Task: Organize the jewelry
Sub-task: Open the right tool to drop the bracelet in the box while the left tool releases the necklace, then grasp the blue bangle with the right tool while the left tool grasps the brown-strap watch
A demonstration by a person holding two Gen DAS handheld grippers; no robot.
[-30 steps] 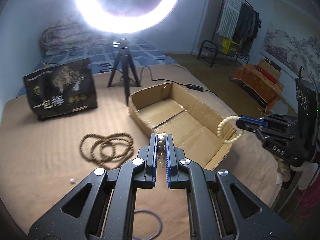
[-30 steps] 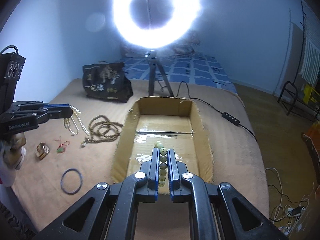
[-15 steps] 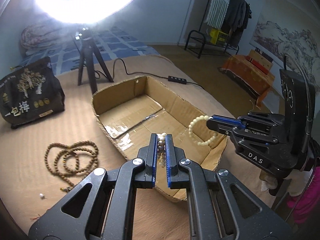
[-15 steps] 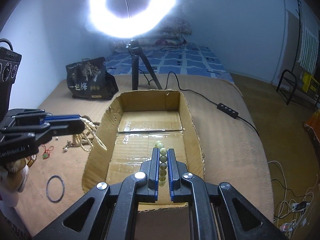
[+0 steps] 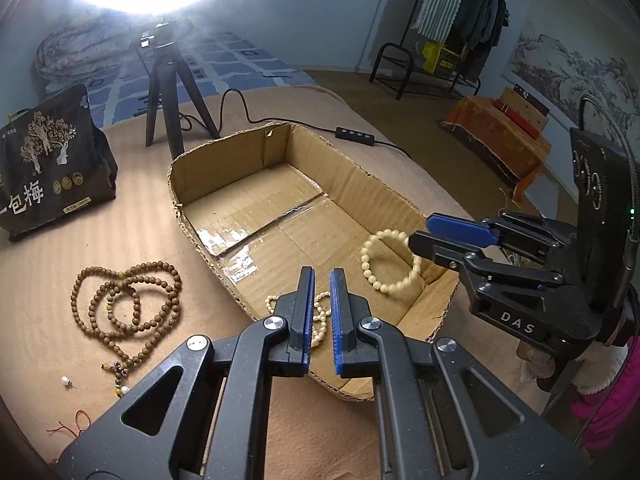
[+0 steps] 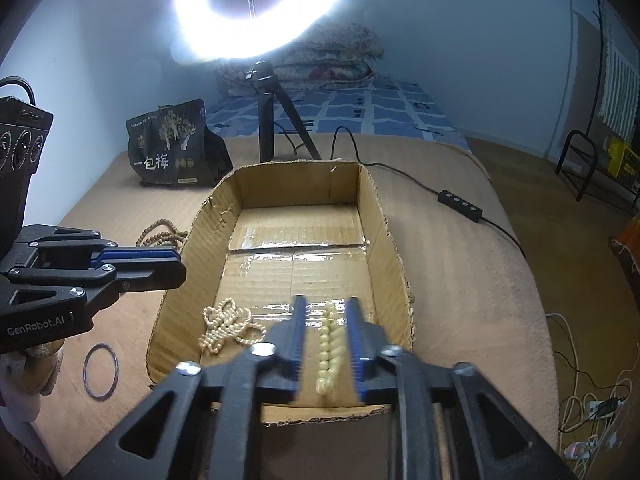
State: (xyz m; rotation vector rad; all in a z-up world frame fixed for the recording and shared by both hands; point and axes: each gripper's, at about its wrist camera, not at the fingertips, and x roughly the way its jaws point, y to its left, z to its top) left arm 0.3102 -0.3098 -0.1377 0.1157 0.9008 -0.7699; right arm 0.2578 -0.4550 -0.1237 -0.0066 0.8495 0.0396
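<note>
An open cardboard box (image 5: pixel 384 196) (image 6: pixel 380 216) lies on the tan bed. My left gripper (image 5: pixel 320 280) (image 6: pixel 176 264) is open over the box's near left corner; a cream pearl necklace (image 5: pixel 316 320) (image 6: pixel 228 324) lies in a heap on the box floor below it. My right gripper (image 6: pixel 326 316) (image 5: pixel 420 236) is open over the box's near end. A pale bead bracelet (image 5: pixel 390 260) (image 6: pixel 330 344) is between its fingers, blurred; whether it still touches a finger I cannot tell.
A long brown bead necklace (image 5: pixel 124 304) (image 6: pixel 160 234), small loose pieces (image 5: pixel 66 382) and a thin bangle (image 6: pixel 100 372) lie left of the box. A black bag (image 5: pixel 48 160) (image 6: pixel 176 148), a ring-light tripod (image 5: pixel 168 92) (image 6: pixel 268 120) and a cable with switch (image 5: pixel 356 136) (image 6: pixel 460 204) stand behind.
Both grippers have opened over the box. The pearl necklace dropped from the left gripper onto the box floor. The right gripper's jaws parted from the bead bracelet.
</note>
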